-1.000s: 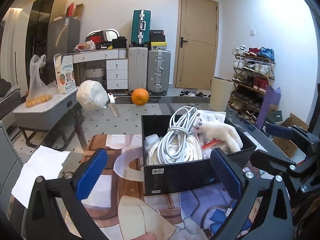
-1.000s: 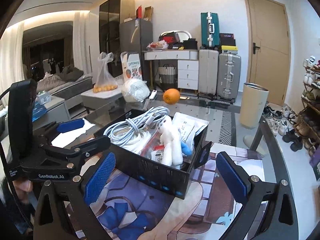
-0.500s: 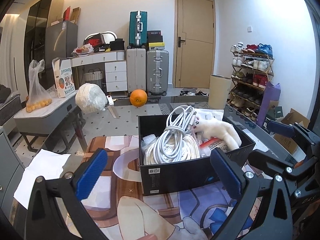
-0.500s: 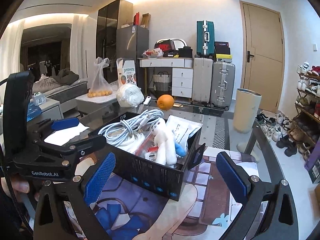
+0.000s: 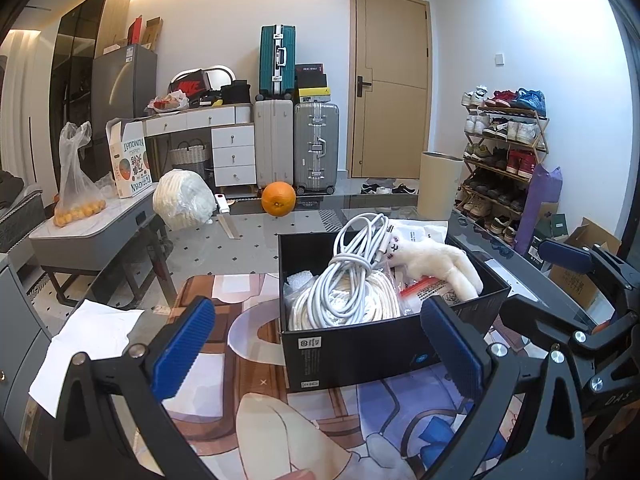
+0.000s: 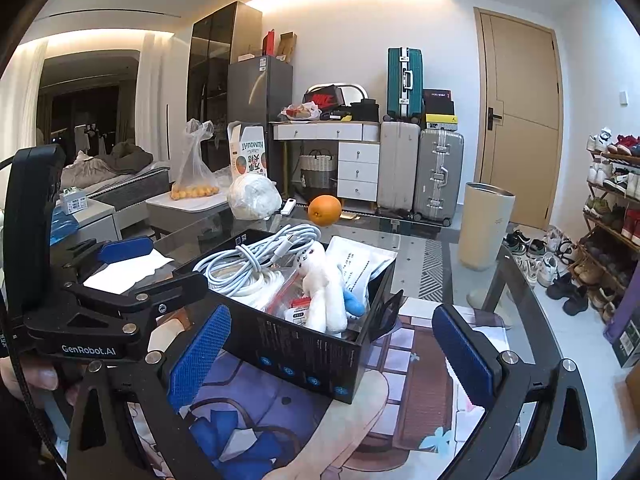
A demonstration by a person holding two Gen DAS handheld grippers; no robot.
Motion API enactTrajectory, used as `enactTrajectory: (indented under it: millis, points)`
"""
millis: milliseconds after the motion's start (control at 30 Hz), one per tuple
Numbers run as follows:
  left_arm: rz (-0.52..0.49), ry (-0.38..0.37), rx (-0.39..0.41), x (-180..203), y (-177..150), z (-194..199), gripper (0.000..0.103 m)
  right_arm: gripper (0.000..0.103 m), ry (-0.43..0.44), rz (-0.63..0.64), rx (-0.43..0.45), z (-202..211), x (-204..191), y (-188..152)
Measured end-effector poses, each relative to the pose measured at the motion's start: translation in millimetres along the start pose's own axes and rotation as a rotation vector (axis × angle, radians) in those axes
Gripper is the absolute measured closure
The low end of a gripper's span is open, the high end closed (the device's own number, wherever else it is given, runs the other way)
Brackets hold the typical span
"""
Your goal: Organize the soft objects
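Note:
A black box stands on a printed mat on the glass table; it also shows in the right wrist view. In it lie coiled white cables, a white plush toy, a red-and-white packet and a white pouch. My left gripper is open and empty in front of the box. My right gripper is open and empty at the box's right front side. Each gripper shows in the other's view.
On the table behind the box lie an orange, a white bundle in plastic and a white sheet of paper. A beige bin stands on the floor beyond the table edge, a shoe rack at the right.
Both grippers have risen and drawn back a little from the box. Nothing in the box has moved and both grippers stay open.

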State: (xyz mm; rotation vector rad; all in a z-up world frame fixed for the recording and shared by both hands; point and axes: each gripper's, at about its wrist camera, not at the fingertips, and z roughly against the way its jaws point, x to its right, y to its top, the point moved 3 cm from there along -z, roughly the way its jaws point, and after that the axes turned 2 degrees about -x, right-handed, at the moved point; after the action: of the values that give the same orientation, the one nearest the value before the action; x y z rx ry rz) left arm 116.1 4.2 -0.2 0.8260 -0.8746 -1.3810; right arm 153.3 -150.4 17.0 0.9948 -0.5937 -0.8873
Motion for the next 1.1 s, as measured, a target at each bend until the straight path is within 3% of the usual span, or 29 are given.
enactTrajectory:
  millis: [1100]
  points:
    - [-0.001,0.002,0.005,-1.0,1.5,1.5,0.0,0.0,0.002,-0.002,0.001,3.0,-1.2,-1.0]
